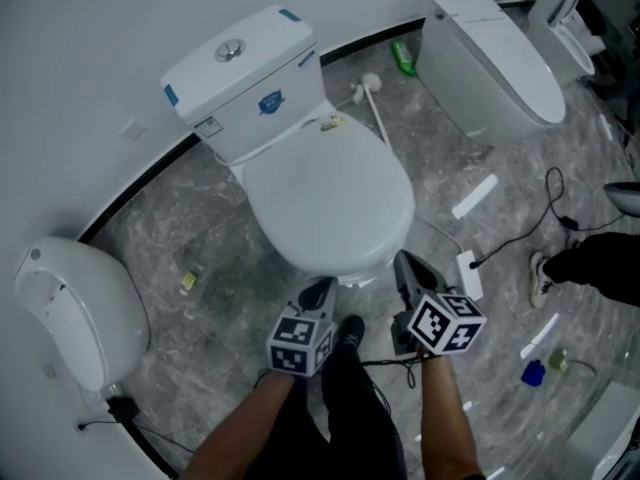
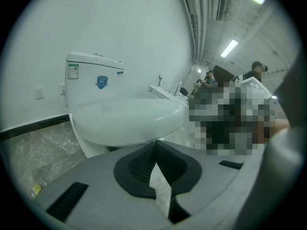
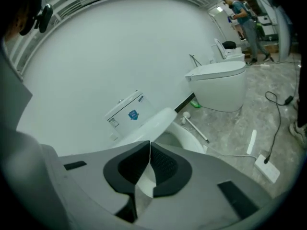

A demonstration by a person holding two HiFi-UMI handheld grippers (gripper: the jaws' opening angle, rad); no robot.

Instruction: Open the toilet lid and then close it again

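Note:
The white toilet stands against the wall with its lid (image 1: 325, 203) down flat over the bowl, below the tank (image 1: 240, 78). My left gripper (image 1: 320, 290) hangs just off the lid's front edge, slightly left of centre, shut and empty. My right gripper (image 1: 403, 263) is beside the front right rim, also shut with nothing in it. In the left gripper view the jaws (image 2: 154, 145) meet at their tips, with the lid (image 2: 129, 119) just ahead. In the right gripper view the closed jaws (image 3: 149, 145) point at the lid's edge (image 3: 151, 123) and the tank (image 3: 127, 111).
A second toilet (image 1: 495, 58) stands at the back right and another white fixture (image 1: 75, 308) at the left. On the marble floor lie a toilet brush (image 1: 375, 103), a green bottle (image 1: 403, 58), a power strip (image 1: 468, 273) with a black cable, and a bystander's shoe (image 1: 540, 278).

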